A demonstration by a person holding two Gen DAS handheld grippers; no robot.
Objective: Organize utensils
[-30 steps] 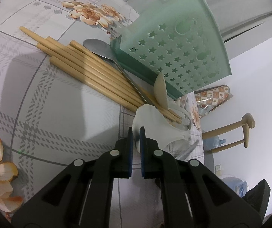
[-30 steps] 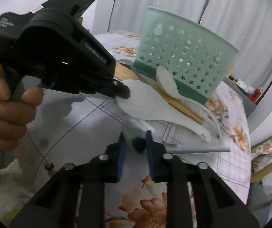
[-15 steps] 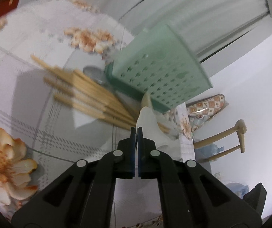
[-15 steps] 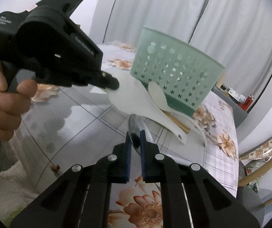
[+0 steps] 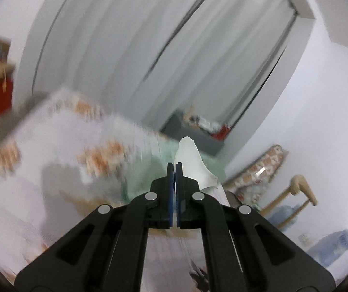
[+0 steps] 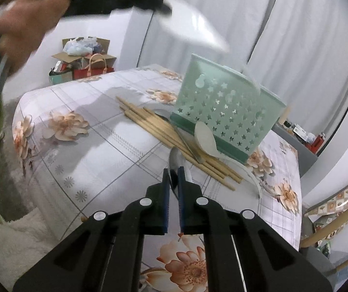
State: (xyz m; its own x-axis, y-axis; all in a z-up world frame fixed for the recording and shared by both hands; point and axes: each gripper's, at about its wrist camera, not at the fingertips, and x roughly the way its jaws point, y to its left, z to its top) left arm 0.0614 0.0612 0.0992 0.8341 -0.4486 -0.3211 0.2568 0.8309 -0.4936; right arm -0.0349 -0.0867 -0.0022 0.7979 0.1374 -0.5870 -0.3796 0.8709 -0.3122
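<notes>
My left gripper is shut on a white rice paddle and holds it high in the air; it shows blurred in the right wrist view. My right gripper is shut on the bowl of a metal spoon, just above the tablecloth. A mint-green star-punched utensil basket stands on the table. Several wooden chopsticks, a second metal spoon and a small white spoon lie in front of it.
The table has a floral cloth. A wooden chair stands to the right. Boxes and a red bag sit on the floor at the back left. White curtains hang behind.
My left gripper has lifted the white paddle up off the table and swung upward. My right gripper has closed on the metal spoon and raised it slightly.
</notes>
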